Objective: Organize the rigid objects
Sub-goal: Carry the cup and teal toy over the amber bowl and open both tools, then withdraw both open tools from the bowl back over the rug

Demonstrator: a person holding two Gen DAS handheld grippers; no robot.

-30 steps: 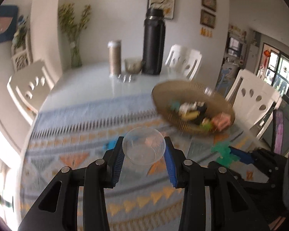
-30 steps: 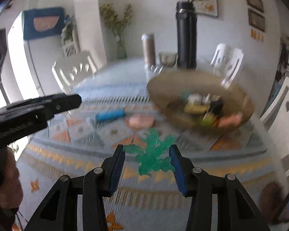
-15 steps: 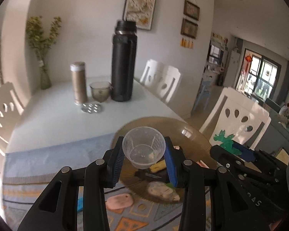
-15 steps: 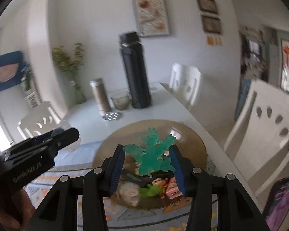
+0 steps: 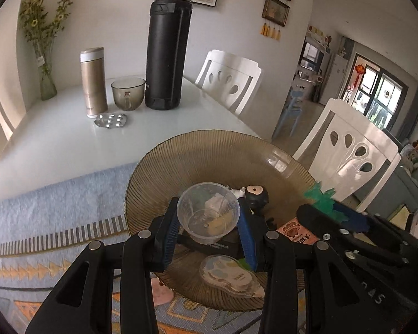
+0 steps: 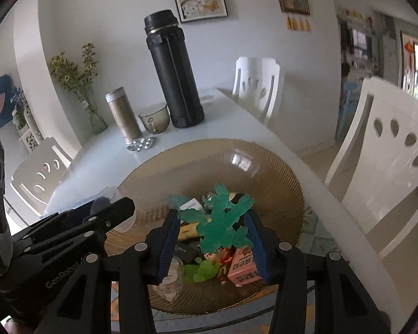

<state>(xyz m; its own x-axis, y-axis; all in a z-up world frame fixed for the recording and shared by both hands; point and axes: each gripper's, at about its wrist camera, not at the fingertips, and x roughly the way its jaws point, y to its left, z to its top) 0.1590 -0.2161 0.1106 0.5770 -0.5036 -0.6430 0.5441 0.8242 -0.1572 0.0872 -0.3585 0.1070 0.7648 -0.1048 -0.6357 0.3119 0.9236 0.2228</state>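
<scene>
Hovering over the ribbed bowl — left gripper clamps clear cup.

Tall black flask, gold thermos, smoked glass cup, pill blister, flower vase, white chairs

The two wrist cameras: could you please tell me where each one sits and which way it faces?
Left wrist: rides the left claw, looking down over the clear cup it grips into the ribbed bowl; the right claw shows at right.
Right wrist: rides the right claw, looking down past its green toy into the same bowl; the left claw shows at left.
Shared: bowl, black flask, white table.
</scene>
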